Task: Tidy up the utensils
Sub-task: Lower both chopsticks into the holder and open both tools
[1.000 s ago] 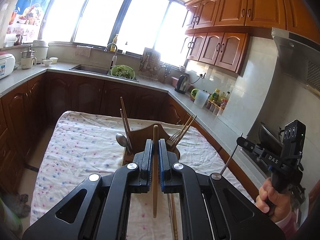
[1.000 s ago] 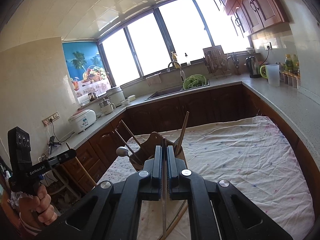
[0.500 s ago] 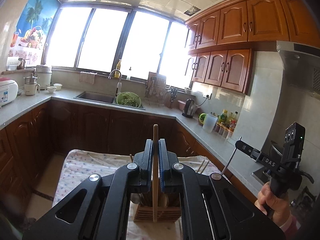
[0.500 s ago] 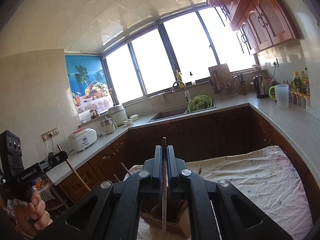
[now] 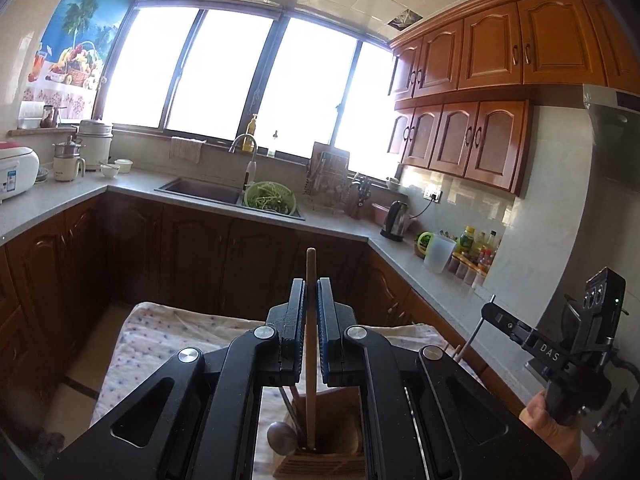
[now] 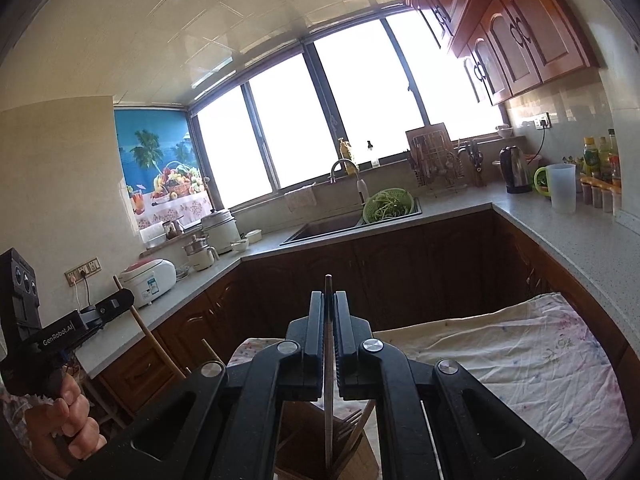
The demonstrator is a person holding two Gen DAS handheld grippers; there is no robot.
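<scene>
My left gripper [image 5: 311,284] is shut on an upright wooden stick [image 5: 310,344], perhaps a chopstick. Its lower end dips into the wooden utensil holder [image 5: 340,452], directly below the fingers, beside a metal spoon [image 5: 281,436]. My right gripper [image 6: 328,296] is shut on a thin metal utensil handle [image 6: 328,392]. The handle's tip hangs at the same holder [image 6: 304,432], where fork tines [image 6: 350,420] show. Each view catches the other gripper at its edge: the right gripper [image 5: 490,312] with its metal handle, and the left gripper [image 6: 122,298] with its wooden stick.
The holder stands on a table under a flower-print cloth [image 5: 160,332]. Behind runs an L-shaped counter with a sink [image 5: 200,190], a green colander [image 5: 270,198], a kettle [image 5: 396,220], a plastic jug [image 5: 438,254] and a rice cooker [image 6: 150,280]. A person's hand [image 6: 72,420] grips each tool.
Both grippers moved forward and rose a little with their utensils. The holder, earlier ahead of the fingers, now lies beneath them. More window and ceiling are in view.
</scene>
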